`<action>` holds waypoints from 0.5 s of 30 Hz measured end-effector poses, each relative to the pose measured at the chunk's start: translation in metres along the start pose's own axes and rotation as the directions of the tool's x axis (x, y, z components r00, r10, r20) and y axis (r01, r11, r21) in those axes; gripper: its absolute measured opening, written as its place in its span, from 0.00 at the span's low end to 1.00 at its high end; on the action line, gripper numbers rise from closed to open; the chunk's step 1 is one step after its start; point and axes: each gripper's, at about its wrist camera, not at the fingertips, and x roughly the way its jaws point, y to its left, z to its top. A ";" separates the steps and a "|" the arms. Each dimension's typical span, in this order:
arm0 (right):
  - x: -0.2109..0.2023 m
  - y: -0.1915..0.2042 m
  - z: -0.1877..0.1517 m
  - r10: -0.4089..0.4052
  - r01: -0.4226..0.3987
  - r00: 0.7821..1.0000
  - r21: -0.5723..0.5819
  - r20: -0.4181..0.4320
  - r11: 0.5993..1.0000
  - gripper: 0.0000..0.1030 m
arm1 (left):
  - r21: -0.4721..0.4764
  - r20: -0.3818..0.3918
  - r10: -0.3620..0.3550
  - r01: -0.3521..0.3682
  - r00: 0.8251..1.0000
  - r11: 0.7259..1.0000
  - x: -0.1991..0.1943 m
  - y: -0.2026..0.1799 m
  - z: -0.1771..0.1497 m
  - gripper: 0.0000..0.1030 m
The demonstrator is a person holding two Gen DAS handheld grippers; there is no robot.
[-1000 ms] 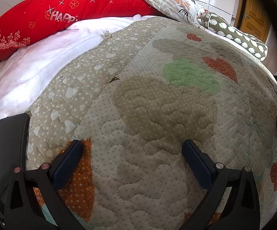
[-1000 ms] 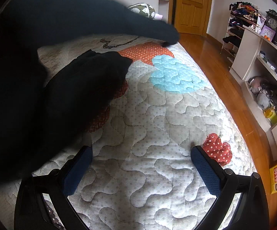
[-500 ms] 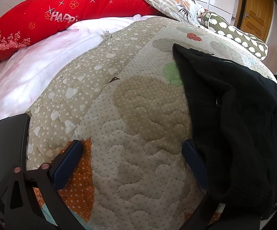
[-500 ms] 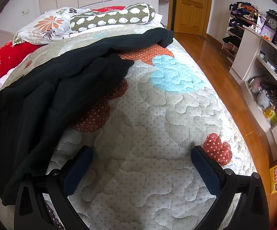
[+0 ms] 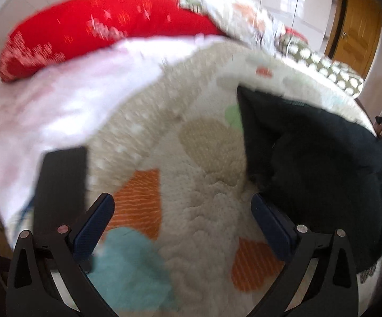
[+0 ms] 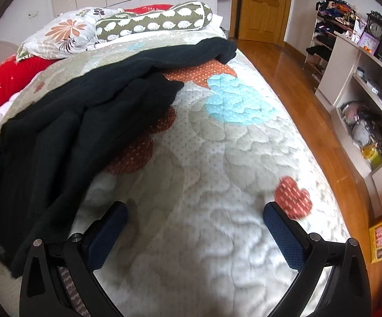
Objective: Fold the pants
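While the black pants [image 6: 66, 132] are lying rumpled in soft, thick folds on the quilted bedspread [image 6: 217, 185], both claws are hanging wide open above it, gripping nothing. The bedspread's stitched, puffy surface is showing dotted orange, aqua and tan patches. The left gripper [image 5: 183, 224] is hovering over bare quilt, its right finger just beside the pants' edge [image 5: 309, 171]; that view is blurring. The right gripper [image 6: 194, 233] is sitting to the right of the pants, its left finger near their hem. Beyond the pants, a red pillow [image 5: 98, 31], a floral pillow [image 6: 64, 34] and a spotted olive bolster [image 6: 153, 21] are resting at the bedspread's far end.
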 end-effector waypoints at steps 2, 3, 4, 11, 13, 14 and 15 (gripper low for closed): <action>-0.020 -0.002 -0.005 -0.001 -0.001 0.998 0.019 0.069 1.000 1.00 | 0.011 0.045 -0.014 0.013 0.999 1.000 -0.019 0.000 0.000 1.00; -0.030 -0.002 -0.007 0.011 -0.013 0.995 0.020 0.102 1.000 1.00 | 0.015 0.059 -0.024 0.023 0.998 1.000 -0.027 -0.002 0.000 1.00; -0.041 0.000 -0.008 0.040 -0.042 0.990 0.010 0.133 0.999 1.00 | 0.019 0.066 -0.038 0.037 0.997 0.999 -0.032 -0.003 0.000 1.00; -0.079 0.025 -0.013 0.151 -0.136 0.965 -0.081 0.213 0.987 1.00 | 0.068 0.089 -0.112 0.106 0.990 0.992 -0.046 -0.027 -0.005 1.00; -0.083 0.034 -0.015 0.156 -0.135 0.963 -0.109 0.219 0.985 1.00 | 0.085 0.101 -0.132 0.124 0.986 0.989 -0.049 -0.036 -0.005 1.00; -0.083 0.036 -0.013 0.156 -0.133 0.964 -0.113 0.216 0.985 1.00 | 0.093 0.111 -0.136 0.126 0.985 0.988 -0.051 -0.040 -0.006 1.00; -0.084 0.038 -0.012 0.158 -0.136 0.964 -0.115 0.214 0.984 1.00 | 0.100 0.118 -0.137 0.126 0.983 0.987 -0.054 -0.044 -0.006 1.00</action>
